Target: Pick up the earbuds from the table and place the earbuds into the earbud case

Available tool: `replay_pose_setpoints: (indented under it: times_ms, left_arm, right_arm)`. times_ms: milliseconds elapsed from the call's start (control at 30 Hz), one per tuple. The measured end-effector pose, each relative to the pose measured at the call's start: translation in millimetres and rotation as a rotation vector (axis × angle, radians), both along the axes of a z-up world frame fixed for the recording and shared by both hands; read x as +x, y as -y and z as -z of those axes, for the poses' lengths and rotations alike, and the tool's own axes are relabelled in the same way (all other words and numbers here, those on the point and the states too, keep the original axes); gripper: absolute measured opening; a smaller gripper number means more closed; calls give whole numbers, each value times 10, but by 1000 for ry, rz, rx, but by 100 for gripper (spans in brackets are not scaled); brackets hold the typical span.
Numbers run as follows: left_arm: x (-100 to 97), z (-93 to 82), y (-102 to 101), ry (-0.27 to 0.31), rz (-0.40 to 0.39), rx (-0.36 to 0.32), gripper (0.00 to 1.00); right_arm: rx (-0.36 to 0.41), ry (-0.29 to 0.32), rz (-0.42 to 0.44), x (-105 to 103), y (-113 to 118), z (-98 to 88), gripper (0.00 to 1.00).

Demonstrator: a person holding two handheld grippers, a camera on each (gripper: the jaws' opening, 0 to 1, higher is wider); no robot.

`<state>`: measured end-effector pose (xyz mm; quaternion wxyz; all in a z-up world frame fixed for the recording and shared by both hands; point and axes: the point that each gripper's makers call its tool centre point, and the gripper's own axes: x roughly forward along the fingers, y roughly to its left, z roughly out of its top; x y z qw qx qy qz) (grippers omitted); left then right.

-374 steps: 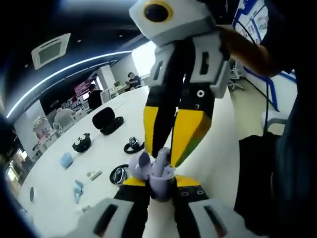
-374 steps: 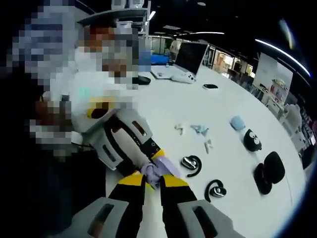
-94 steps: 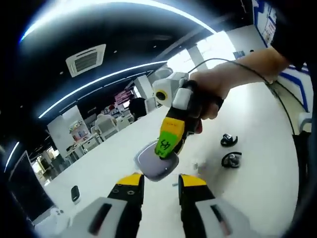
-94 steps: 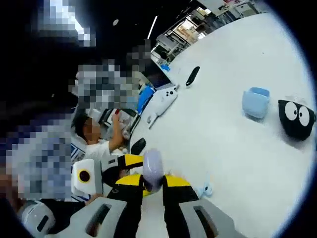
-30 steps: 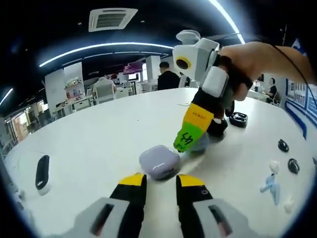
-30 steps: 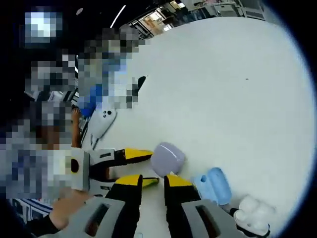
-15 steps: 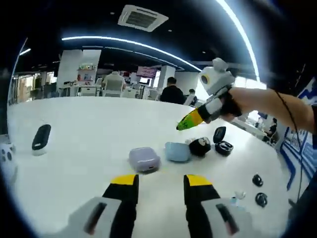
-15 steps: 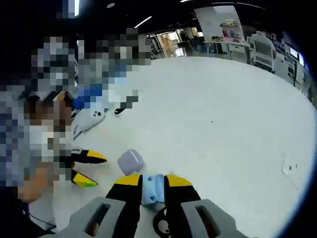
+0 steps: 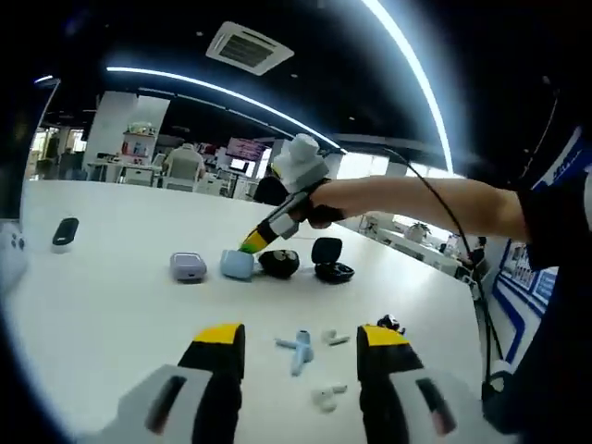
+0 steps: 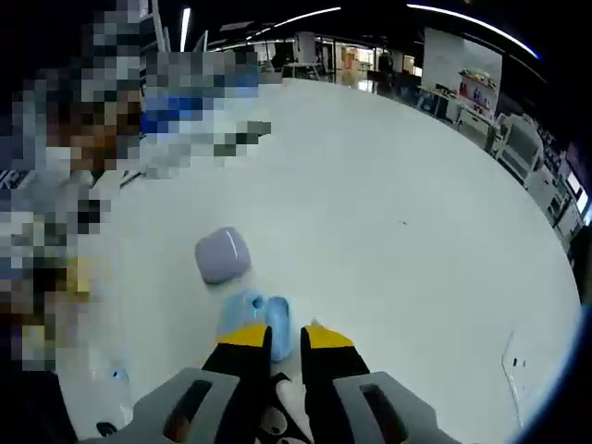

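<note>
Nearest the left gripper (image 9: pixel 301 344): its jaws stand wide apart and hold nothing, low over the white table (image 9: pixel 111 296).
Loose earbuds: a light blue stemmed earbud (image 9: pixel 300 348) lies between the left jaw tips, with a small white earbud (image 9: pixel 325 399) closer in and another white one (image 9: pixel 335 339) just beyond; a dark earbud (image 9: pixel 388 323) sits near the right jaw tip.
Row of cases, farther off: a lilac earbud case (image 9: pixel 188 266), shut, then a light blue earbud case (image 9: pixel 237 265), a black case with cartoon eyes (image 9: pixel 278 263) and an open black case (image 9: pixel 328 260).
Right gripper, seen from the left (image 9: pixel 253 243): held in a person's hand (image 9: pixel 314 208), its yellow-green tips come down at the light blue case.
Right gripper's own view (image 10: pixel 286 339): the jaws are close together with a narrow gap, tips at the near edge of the light blue earbud case (image 10: pixel 255 319); I cannot tell whether they grip it. The lilac earbud case (image 10: pixel 222 253) lies just beyond on the table (image 10: pixel 416 213).
Step in hand: by my reading, a new pair is starting, with the right hand going for the blue case while the blue earbud waits untouched.
Next move: the left jaws likely need to drop and close on the blue earbud's stem, and the blue case must be steadied and opened to receive it.
</note>
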<state>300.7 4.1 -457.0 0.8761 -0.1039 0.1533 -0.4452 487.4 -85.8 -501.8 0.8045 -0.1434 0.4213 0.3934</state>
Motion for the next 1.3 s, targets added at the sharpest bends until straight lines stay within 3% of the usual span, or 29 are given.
replay_pose_setpoints:
  times_ms: [67, 233, 533, 900, 1067, 1300]
  left_arm:
    - [-134, -52, 20, -27, 12, -78, 50]
    - [-321, -119, -68, -19, -21, -121, 50]
    - [-442, 9, -87, -29, -40, -84, 49]
    - [-490, -7, -87, -33, -53, -69, 48]
    - [-510, -43, -32, -22, -41, -54, 48]
    - [-567, -88, 108, -5, -4, -46, 48]
  right_arm:
    - [-7, -6, -7, -10, -4, 30, 12]
    - [-16, -17, -21, -47, -6, 69, 9]
    - [-27, -20, -55, -76, -14, 163, 4]
    - [-89, 134, -161, -38, -71, -6, 1]
    - [-120, 232, -230, -193, -134, -192, 1]
    - [-169, 397, -343, -593, -153, -480, 1]
